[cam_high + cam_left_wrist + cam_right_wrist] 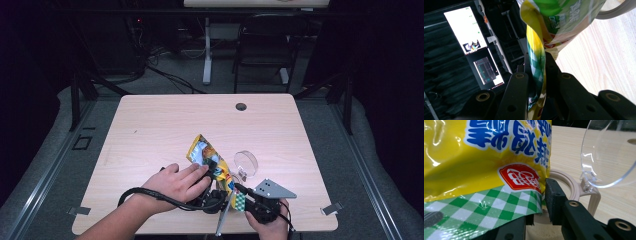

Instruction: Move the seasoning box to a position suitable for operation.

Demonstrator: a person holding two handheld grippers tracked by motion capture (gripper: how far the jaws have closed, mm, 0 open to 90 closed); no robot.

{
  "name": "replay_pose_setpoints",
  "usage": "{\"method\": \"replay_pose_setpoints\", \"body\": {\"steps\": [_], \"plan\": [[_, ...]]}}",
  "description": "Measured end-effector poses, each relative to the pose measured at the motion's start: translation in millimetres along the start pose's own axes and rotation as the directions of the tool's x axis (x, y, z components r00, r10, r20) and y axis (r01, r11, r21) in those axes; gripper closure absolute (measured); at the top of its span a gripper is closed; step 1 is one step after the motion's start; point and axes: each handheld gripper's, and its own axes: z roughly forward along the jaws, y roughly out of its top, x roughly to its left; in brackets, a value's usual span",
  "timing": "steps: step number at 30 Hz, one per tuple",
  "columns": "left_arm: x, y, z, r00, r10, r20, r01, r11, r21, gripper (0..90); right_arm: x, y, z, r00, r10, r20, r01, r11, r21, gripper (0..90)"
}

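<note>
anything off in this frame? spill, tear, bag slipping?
No spill or tear shows. The yellow snack bag is held tilted above the table, with its edge twisted where the left gripper pinches it. The clear lid of the beige container stands flipped open.

Crinkled yellow snack bag (214, 167), held off-table
</note>
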Motion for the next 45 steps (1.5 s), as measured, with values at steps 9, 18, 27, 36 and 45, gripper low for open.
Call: {"method": "replay_pose_setpoints", "body": {"steps": [9,18,27,36,45], "plan": [[0.9,-2.1,-0.2,0.9994,0.028,-0.020,-0.027,0.9995,0.013,84.8,0.7,1.4,5.2,0.9999,0.008,-0.012,-0.009,1.000,-0.005,78.2],[0.0,-5.3,1.2,0.9998,0.012,-0.014,-0.012,0.9996,0.028,84.9,1.0,2.5,10.3,0.9997,0.015,-0.019,-0.016,1.000,-0.015,78.2],[1.1,-4.2,3.5,0.9997,0.013,-0.019,-0.013,0.9995,0.030,84.9,-2.3,3.5,11.4,0.9998,0.018,-0.013,-0.018,1.000,-0.019,78.2],[2.6,-3.1,4.8,0.9997,0.016,-0.020,-0.015,0.9994,0.031,84.9,-5.2,4.1,11.6,0.9997,0.021,-0.008,-0.021,1.000,-0.022,78.3],[1.9,-5.2,3.5,0.9999,0.011,0.002,-0.012,0.9992,0.037,84.9,-4.0,4.3,14.0,0.9996,0.022,-0.020,-0.022,0.999,-0.024,78.5]]}}
